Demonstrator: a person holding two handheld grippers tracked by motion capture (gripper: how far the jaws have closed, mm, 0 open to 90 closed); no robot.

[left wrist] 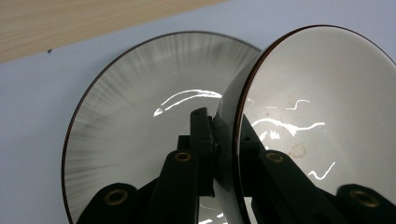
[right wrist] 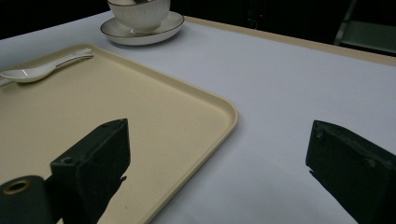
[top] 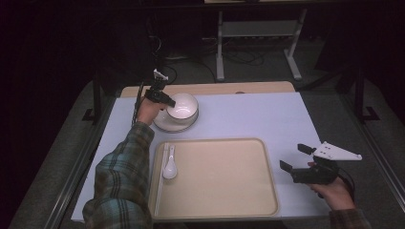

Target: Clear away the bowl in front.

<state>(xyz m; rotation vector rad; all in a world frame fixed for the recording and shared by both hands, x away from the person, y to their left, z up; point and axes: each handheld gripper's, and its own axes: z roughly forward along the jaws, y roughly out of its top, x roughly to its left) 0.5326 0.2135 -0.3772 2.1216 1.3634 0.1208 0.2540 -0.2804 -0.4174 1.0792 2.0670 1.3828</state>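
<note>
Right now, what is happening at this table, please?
A person works with a gripper in each hand. The left gripper has its fingers pinched on the rim of the white bowl, which sits on a saucer beyond the tray. A white spoon lies in the tray. The right gripper hangs open beside the tray, holding nothing.

Bowl (top: 182, 109) on a saucer (top: 165, 125) at the table's (top: 267, 114) far left, left gripper (top: 168, 102) clamped on the bowl's near-left rim; tray (top: 224, 181) in front of them, spoon (top: 169, 164) along its left edge; right gripper (top: 295, 157) just right of the tray, over the table
</note>
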